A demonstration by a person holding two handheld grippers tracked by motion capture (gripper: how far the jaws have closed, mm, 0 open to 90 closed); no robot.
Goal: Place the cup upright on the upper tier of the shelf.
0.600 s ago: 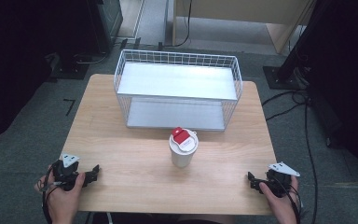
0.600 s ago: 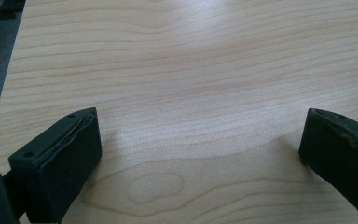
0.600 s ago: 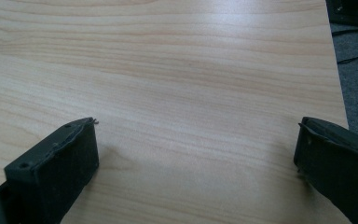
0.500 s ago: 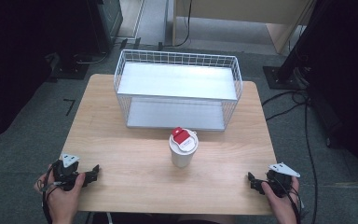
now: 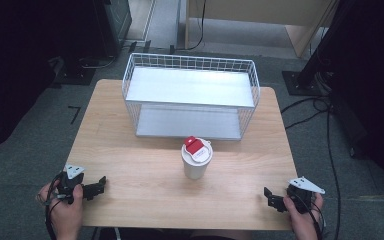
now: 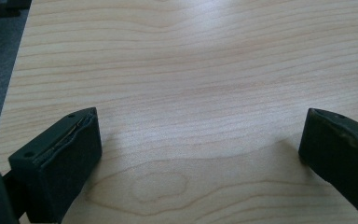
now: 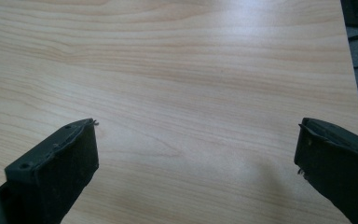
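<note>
Since the earlier frames almost nothing had moved; the right gripper (image 5: 276, 201) had only edged slightly along the near edge. In the high view, the white cylindrical cup with a red-and-white lid (image 5: 196, 158) stood mid-bench, just before the white wire two-tier basket (image 5: 190, 95), well apart from both grippers. The left gripper (image 5: 96, 187) rested at the near-left corner. In each gripper view, the fingers (image 6: 60, 161) (image 7: 56, 172) were spread wide over the bare light wooden bench (image 7: 191, 84), holding nothing. Judged so, the work had not begun.
</note>
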